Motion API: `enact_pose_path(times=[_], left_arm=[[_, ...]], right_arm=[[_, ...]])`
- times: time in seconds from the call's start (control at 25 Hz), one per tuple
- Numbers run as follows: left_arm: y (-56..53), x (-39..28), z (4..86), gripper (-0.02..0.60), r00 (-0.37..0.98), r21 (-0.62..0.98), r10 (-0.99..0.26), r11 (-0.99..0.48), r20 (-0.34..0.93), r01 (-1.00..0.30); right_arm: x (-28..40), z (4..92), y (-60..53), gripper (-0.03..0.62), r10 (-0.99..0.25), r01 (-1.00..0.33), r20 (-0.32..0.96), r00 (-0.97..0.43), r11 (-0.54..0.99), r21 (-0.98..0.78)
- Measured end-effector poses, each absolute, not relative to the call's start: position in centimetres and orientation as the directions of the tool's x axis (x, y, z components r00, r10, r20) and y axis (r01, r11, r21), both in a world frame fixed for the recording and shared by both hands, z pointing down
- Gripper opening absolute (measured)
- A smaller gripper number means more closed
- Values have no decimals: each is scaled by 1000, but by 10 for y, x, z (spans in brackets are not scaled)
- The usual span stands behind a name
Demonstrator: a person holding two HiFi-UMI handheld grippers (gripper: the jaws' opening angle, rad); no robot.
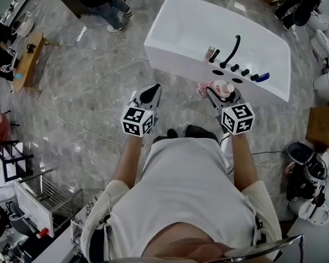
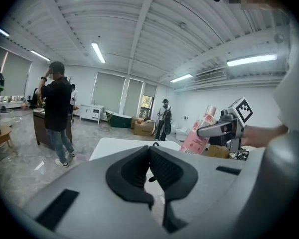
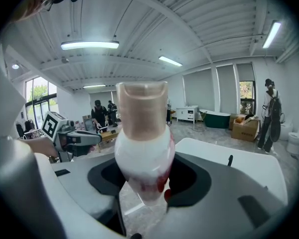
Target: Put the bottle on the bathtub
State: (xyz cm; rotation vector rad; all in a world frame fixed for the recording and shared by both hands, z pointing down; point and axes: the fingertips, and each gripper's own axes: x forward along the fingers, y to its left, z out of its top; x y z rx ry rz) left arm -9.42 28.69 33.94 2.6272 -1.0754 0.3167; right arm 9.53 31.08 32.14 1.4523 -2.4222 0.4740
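The pink and white bottle (image 1: 223,86) with a tan cap is held by my right gripper (image 1: 220,93), which is shut on its body. It hangs just in front of the near rim of the white bathtub (image 1: 208,23), below the black faucet (image 1: 233,49). In the right gripper view the bottle (image 3: 142,138) fills the middle between the jaws, and the bathtub (image 3: 239,158) lies beyond. My left gripper (image 1: 149,94) hovers over the floor left of the tub, shut with nothing in it. From the left gripper view (image 2: 150,152) the bottle (image 2: 200,129) shows to the right.
Black knobs, a small pink item (image 1: 211,52) and a blue item (image 1: 263,76) sit on the tub's near rim. A person in jeans (image 1: 107,4) stands far left of the tub. A wooden table (image 1: 30,56) is at the left, and a cardboard box (image 1: 323,127) and toilets (image 1: 328,86) at the right.
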Motion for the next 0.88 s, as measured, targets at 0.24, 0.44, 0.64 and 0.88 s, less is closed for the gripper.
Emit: enact_pose_path(times=[0.24,0.44,0.64,0.88], left_arm=[[282,-105,341,9,695,174,-652,-679,304,-713],[270,-109,345,9,685,179,-659,-667,311,-723],[252,-111,355,9,673,186,-669,-652,314,-735],[219,-115,369,9,649,197,-680,-623,341,-757]], right_arm=[[90,324,305,238,-807,-896,393,-441,423,-137],[85,324,289,238,-807,-891,382,-450,433,-135],[87,334,268,238,-810,-896,390,-439,426,-125],[87,348,223,238,-798,-892,406,-445,434,-125]])
